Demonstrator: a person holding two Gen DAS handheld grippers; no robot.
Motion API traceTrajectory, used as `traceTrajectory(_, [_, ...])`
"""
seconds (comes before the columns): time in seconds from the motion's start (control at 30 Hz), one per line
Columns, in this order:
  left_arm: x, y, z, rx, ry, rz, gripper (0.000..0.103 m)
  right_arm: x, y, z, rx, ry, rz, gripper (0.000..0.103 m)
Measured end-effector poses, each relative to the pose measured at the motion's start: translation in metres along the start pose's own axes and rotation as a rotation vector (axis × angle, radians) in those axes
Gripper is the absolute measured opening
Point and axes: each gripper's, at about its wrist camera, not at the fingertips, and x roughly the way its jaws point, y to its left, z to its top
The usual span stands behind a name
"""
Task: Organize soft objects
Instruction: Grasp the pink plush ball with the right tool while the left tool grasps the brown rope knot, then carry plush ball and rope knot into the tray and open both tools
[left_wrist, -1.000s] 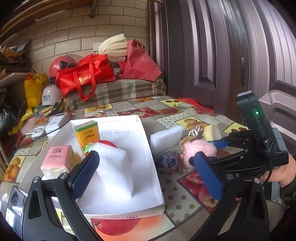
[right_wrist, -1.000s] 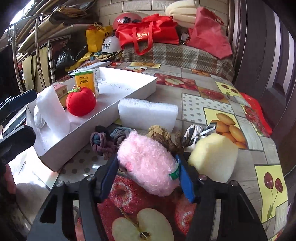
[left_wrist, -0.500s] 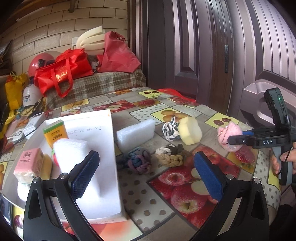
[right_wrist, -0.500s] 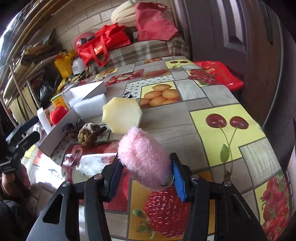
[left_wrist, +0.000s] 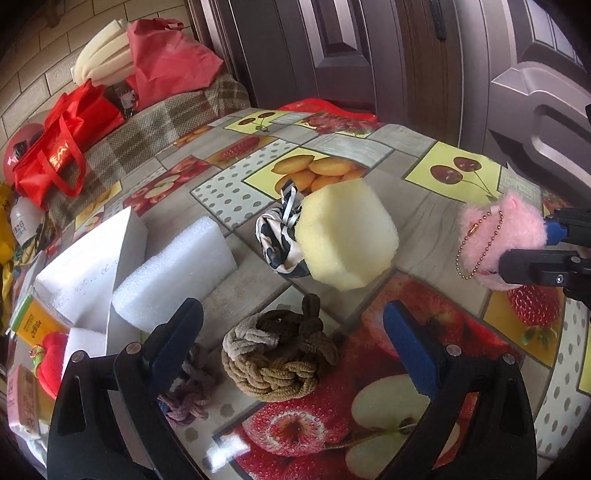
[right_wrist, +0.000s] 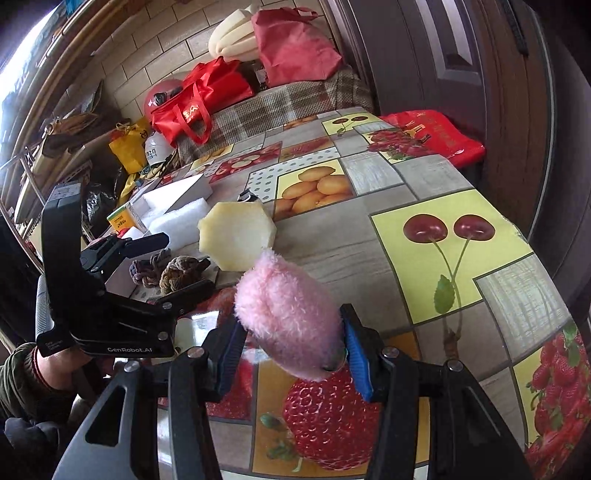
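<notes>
My right gripper (right_wrist: 290, 345) is shut on a pink plush keychain (right_wrist: 288, 317) and holds it over the table's near right part; it also shows in the left wrist view (left_wrist: 498, 236) with its bead chain hanging. My left gripper (left_wrist: 291, 332) is open and straddles a brown knotted rope ball (left_wrist: 277, 354). A purple rope ball (left_wrist: 184, 391) lies by its left finger. A yellow sponge (left_wrist: 347, 236), a black-and-white scrunchie (left_wrist: 277, 236) and a white foam block (left_wrist: 173, 273) lie further back.
A white box (left_wrist: 81, 273) at the left holds a red plush apple (left_wrist: 51, 354), a yellow carton (left_wrist: 33, 325) and foam. Red bags (right_wrist: 199, 96) sit on a plaid bench beyond the table. A door stands to the right.
My left gripper has moved forward and down from the white box to the brown rope ball. My right gripper has carried the pink plush to the right and stays shut on it.
</notes>
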Motion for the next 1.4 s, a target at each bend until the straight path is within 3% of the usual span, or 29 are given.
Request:
traceTrajectory(0.03, [0.001,-0.002,-0.001,0.007,0.015,-0.021,0.088,0.001,0.0,0.0,-0.001,0.002,0.001,0.051])
traceTrajectory(0.07, [0.003,-0.004,-0.003,0.015,0.032,-0.043,0.07,0.0,0.0,0.0,0.0,0.002,0.003,0.051])
traceTrajectory(0.13, [0.0,-0.007,-0.006,0.021,0.034,-0.087,0.049,0.0,-0.002,0.0,0.006,0.002,0.009,0.051])
traceTrajectory(0.17, [-0.002,-0.008,-0.008,0.022,0.032,-0.115,0.044,0.0,-0.003,-0.001,0.011,0.002,0.013,0.051])
traceTrajectory(0.3, [-0.015,-0.009,-0.013,0.0,0.01,-0.187,0.044,-0.001,-0.005,-0.002,0.019,0.001,0.02,0.051])
traceTrajectory(0.5, [-0.021,-0.008,-0.014,-0.017,-0.007,-0.143,0.047,-0.001,-0.005,-0.002,0.016,0.004,0.019,0.052])
traceTrajectory(0.53, [-0.022,-0.008,-0.014,-0.015,-0.012,-0.148,0.05,-0.001,-0.004,-0.002,0.016,0.004,0.018,0.052])
traceTrajectory(0.63, [-0.024,-0.009,-0.015,-0.006,-0.023,-0.138,0.071,-0.001,-0.004,-0.003,0.014,0.004,0.018,0.053])
traceTrajectory(0.7, [-0.026,-0.007,-0.015,-0.009,-0.032,-0.133,0.072,-0.001,-0.004,-0.003,0.015,0.003,0.017,0.053])
traceTrajectory(0.93, [-0.011,-0.011,-0.017,0.005,0.057,-0.152,0.072,-0.001,-0.004,-0.003,0.015,0.004,0.016,0.053])
traceTrajectory(1.0, [-0.011,-0.01,-0.017,0.002,0.059,-0.172,0.069,0.0,-0.004,-0.003,0.015,0.005,0.016,0.053])
traceTrajectory(1.03, [-0.01,-0.008,-0.018,-0.005,0.06,-0.198,0.053,0.0,-0.004,-0.004,0.014,0.005,0.016,0.053])
traceTrajectory(1.07, [-0.011,-0.007,-0.018,-0.011,0.054,-0.207,0.045,0.0,-0.004,-0.004,0.013,0.004,0.015,0.052])
traceTrajectory(1.17, [-0.022,-0.008,-0.019,-0.008,0.0,-0.192,0.033,-0.003,0.001,-0.008,-0.006,-0.018,0.02,0.05])
traceTrajectory(1.4, [-0.064,0.005,-0.027,-0.051,-0.222,-0.14,0.033,-0.025,0.028,-0.016,-0.051,-0.17,0.082,0.05])
